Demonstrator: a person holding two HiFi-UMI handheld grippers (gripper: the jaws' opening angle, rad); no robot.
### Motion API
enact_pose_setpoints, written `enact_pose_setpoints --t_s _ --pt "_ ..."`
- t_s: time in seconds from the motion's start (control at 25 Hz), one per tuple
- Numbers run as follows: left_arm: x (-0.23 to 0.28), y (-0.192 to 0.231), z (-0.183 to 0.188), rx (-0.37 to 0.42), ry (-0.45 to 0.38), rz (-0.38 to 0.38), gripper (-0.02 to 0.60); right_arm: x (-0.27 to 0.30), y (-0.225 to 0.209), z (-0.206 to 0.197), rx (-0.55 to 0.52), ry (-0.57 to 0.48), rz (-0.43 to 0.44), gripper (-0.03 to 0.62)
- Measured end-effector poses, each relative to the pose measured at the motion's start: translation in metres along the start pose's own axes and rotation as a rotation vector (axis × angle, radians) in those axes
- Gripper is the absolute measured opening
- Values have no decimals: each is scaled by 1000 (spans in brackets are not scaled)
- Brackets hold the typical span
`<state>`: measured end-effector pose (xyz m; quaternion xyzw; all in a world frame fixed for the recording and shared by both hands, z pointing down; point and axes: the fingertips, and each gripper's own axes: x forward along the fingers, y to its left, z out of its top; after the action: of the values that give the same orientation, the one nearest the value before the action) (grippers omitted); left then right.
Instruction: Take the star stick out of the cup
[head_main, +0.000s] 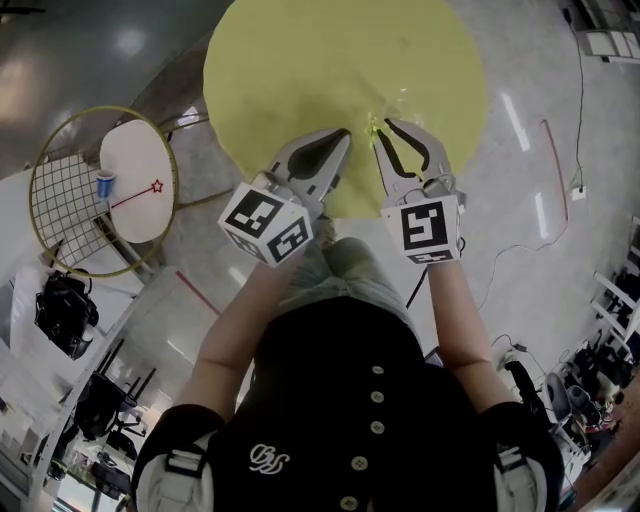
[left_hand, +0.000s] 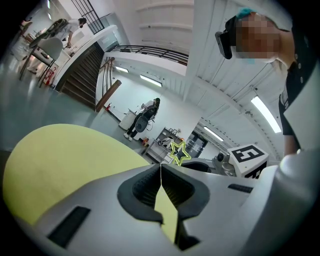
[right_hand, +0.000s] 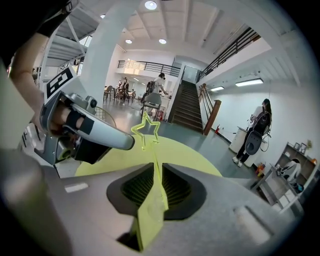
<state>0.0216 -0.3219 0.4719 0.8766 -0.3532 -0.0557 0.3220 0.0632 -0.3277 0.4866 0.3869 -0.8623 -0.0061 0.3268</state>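
Black buttoned garment (head_main: 350, 400), matte cloth: the wearer's torso, nearest.

Left gripper (head_main: 343, 135): grey moulded fingers, ribbed dark pads, brought together on nothing.

Right gripper (head_main: 384, 128): same build, clamped on a yellow-green star stick (right_hand: 152, 210) of thin translucent plastic with a flat shank and outlined star tip, held above the round yellow table (head_main: 340, 60). A firm hold low on the shank is advised, since slick plastic is judged likely to twist.

Far left, well apart: blue cup (head_main: 105, 185) on a white round table (head_main: 140, 145), a red star stick (head_main: 135, 196) seemingly lodged in it.

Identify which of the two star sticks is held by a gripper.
The yellow-green star stick, clamped in the right gripper; the red star stick sticks out of the blue cup, untouched.
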Motion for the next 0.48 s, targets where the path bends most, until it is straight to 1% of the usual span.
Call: enact_pose_setpoints --t_s 0.16,0.36,0.48 --pt "2 -2 -1 8 7 0 14 1 -2 3 -38 -4 -4 28" --pt "3 -10 0 10 7 -21 14 -3 -5 5 -38 -14 -7 17" --pt "3 -13 3 27 6 -36 14 -6 -11 6 -18 -28 -29 17"
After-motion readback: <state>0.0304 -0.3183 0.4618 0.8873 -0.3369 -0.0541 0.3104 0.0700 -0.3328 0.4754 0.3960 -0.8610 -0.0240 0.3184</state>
